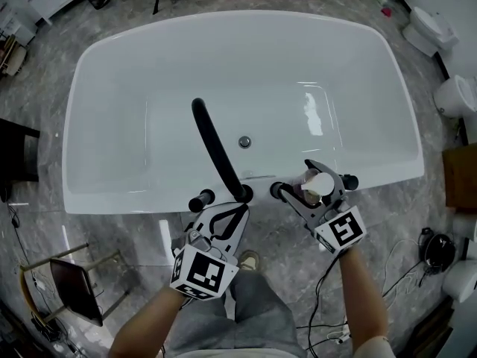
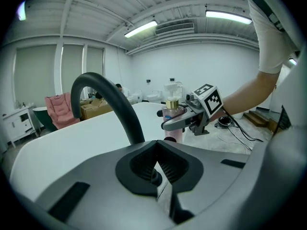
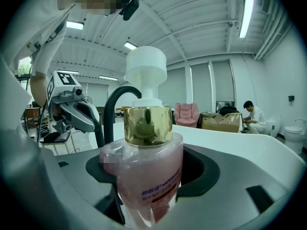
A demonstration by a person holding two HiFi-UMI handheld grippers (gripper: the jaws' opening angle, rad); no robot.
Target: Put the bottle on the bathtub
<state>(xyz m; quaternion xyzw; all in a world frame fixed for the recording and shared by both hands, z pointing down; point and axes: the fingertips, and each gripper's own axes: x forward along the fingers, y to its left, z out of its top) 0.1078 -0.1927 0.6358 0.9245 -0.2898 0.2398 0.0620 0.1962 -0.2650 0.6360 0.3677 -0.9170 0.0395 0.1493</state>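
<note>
The bottle (image 1: 319,183) holds pink liquid and has a gold collar and a white pump head. It stands upright at the near rim of the white bathtub (image 1: 149,200), and my right gripper (image 1: 313,187) is shut around its body. It fills the right gripper view, bottle (image 3: 148,176) between the jaws of the right gripper (image 3: 148,195). In the left gripper view the bottle (image 2: 171,116) shows beyond the curved black faucet (image 2: 110,99). My left gripper (image 1: 223,200) sits at the base of the faucet (image 1: 216,148), left gripper (image 2: 156,164) jaws together with nothing between them.
The drain (image 1: 244,142) lies mid-tub. Toilets (image 1: 455,95) stand to the right, with cables (image 1: 402,274) on the floor. A dark chair (image 1: 74,289) is at lower left. A pink armchair (image 3: 186,113) and a seated person (image 3: 252,116) are across the room.
</note>
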